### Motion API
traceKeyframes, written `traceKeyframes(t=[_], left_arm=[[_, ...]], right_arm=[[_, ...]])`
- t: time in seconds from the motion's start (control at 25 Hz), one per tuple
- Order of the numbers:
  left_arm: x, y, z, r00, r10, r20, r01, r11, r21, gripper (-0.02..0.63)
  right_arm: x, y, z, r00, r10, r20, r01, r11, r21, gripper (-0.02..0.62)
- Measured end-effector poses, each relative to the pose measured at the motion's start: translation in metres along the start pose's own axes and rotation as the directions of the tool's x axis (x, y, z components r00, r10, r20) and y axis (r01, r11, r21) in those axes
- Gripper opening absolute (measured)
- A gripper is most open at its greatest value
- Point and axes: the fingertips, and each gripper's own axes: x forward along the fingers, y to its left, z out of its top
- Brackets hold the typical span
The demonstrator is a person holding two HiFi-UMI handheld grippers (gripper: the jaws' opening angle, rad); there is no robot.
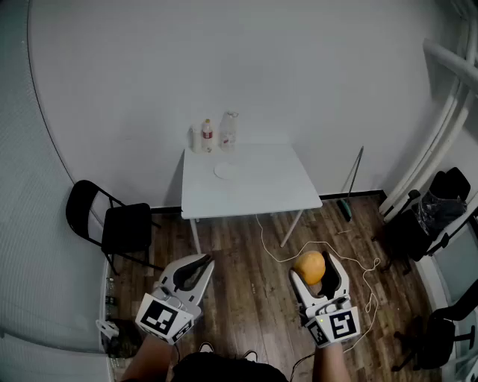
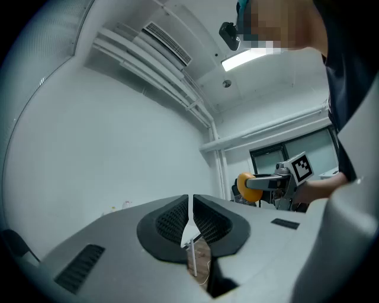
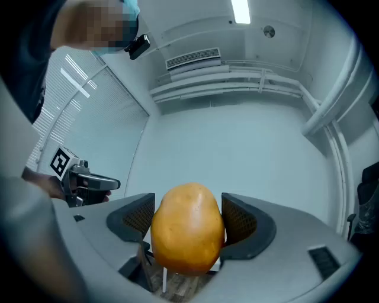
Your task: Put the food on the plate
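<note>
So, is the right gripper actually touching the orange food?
Touching. The right gripper view shows the right gripper with both pads pressed against the sides of the orange food.

A white table [image 1: 254,183] stands against a plain white wall [image 1: 224,67] on a dark wooden floor [image 1: 246,295], with a black folding chair [image 1: 112,224] to the table's left and a long-handled broom [image 1: 354,175] leaning just beside its right edge. Further right of the table, white pipes [image 1: 441,127] run up the wall above more black chairs [image 1: 437,209], and a thin white cord [image 1: 263,240] trails over the floor in front of the table. High above the table, a ceiling strip light [image 3: 240,10] glows near a slatted air vent [image 3: 192,58].
</note>
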Motion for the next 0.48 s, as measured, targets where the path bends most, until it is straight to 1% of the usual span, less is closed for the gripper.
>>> traceKeyframes(t=[0.2, 0.28, 0.4, 0.48], left_arm=[[-0.002, 0.002, 0.004, 1.0, -0.019, 0.005, 0.019, 1.0, 0.008, 0.043], [-0.006, 0.0, 0.004, 1.0, -0.029, 0.005, 0.029, 0.999, 0.017, 0.042], [-0.011, -0.004, 0.003, 0.999, -0.035, 0.008, 0.034, 0.999, 0.024, 0.042], [-0.014, -0.006, 0.002, 0.999, -0.032, 0.006, 0.032, 0.999, 0.023, 0.043]], right_arm=[[0.006, 0.008, 0.01, 1.0, 0.014, 0.027, -0.015, 1.0, 0.013, 0.364], [0.005, 0.01, 0.008, 1.0, 0.01, 0.022, -0.01, 1.0, 0.012, 0.364], [-0.001, 0.009, -0.001, 1.0, -0.003, -0.012, 0.003, 1.0, 0.0, 0.364], [-0.002, 0.011, 0.0, 1.0, 0.002, -0.005, -0.002, 1.0, 0.003, 0.364]])
